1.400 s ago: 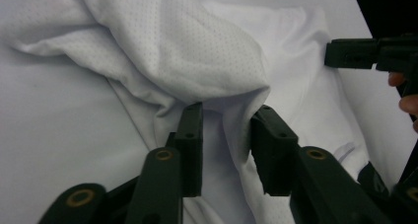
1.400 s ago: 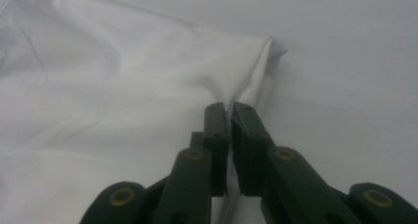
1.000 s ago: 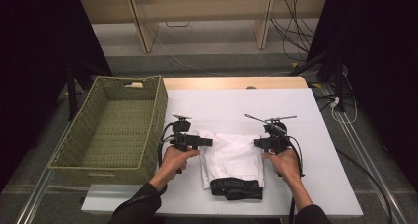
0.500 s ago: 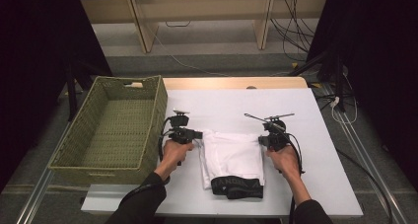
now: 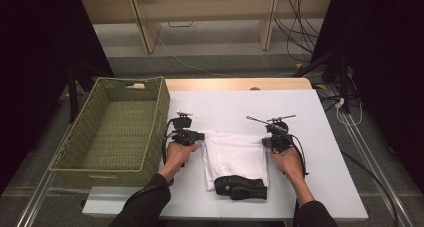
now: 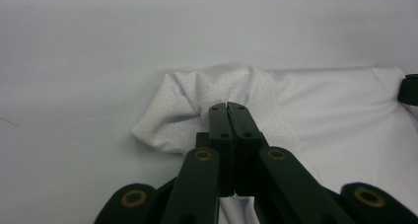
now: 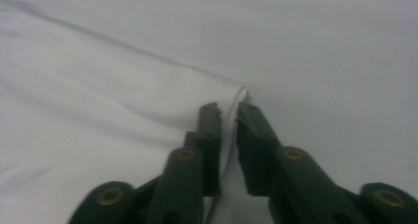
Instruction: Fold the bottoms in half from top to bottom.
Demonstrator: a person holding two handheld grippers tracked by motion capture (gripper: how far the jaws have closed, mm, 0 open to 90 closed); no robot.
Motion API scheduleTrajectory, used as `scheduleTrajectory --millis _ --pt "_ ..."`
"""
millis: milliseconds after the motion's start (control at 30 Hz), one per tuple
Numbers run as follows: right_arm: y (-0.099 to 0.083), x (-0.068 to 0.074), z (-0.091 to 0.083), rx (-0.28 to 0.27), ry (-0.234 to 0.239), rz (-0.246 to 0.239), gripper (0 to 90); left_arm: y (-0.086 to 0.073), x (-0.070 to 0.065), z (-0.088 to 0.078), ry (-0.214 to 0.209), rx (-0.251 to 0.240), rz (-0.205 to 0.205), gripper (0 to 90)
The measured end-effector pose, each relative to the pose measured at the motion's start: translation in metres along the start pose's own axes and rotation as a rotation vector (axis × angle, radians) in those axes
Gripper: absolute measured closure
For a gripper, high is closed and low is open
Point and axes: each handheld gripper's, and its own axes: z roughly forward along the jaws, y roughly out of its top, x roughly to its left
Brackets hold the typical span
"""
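Observation:
A white garment (image 5: 235, 157) with a black waistband (image 5: 242, 186) at its near end lies flat on the white table (image 5: 240, 104). My left gripper (image 5: 200, 136) is at the garment's far left corner. In the left gripper view the jaws (image 6: 229, 107) are shut on a bunched fold of the dotted white cloth (image 6: 315, 105). My right gripper (image 5: 265, 142) is at the far right corner. Its jaws (image 7: 229, 108) have just been opening and stand a narrow gap apart, with the garment's edge (image 7: 98, 86) running between them.
A green woven basket (image 5: 160, 102) stands at the table's left, close beside my left hand. Bare white tabletop lies beyond the garment and to its right. Cables trail from both grippers toward the person.
The left gripper has drawn slightly left and closed on the garment's corner, which is now bunched. The right hand has stayed in place at the other corner.

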Motion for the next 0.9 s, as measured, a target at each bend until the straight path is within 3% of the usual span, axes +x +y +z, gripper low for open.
scheduleTrajectory --millis 133,267,467,600,900 --pt "-0.001 -0.001 -0.010 -0.026 0.028 0.017 55.5 0.005 -0.001 -0.010 0.011 -0.005 0.015 75.4" --pt "-0.005 0.006 -0.023 -0.027 0.051 -0.019 44.9 0.011 -0.001 -0.017 0.036 -0.009 0.021 62.5" --pt "-0.021 0.019 -0.050 -0.045 0.090 -0.058 37.3 0.020 -0.002 -0.020 0.066 0.019 0.019 43.8" --pt "-0.038 0.024 -0.064 -0.051 0.106 -0.073 33.7 0.023 -0.002 -0.017 0.062 0.058 0.024 34.6" --pt "-0.074 0.026 -0.078 -0.022 0.143 -0.062 29.6 0.025 0.001 -0.006 0.034 0.113 0.039 25.7"
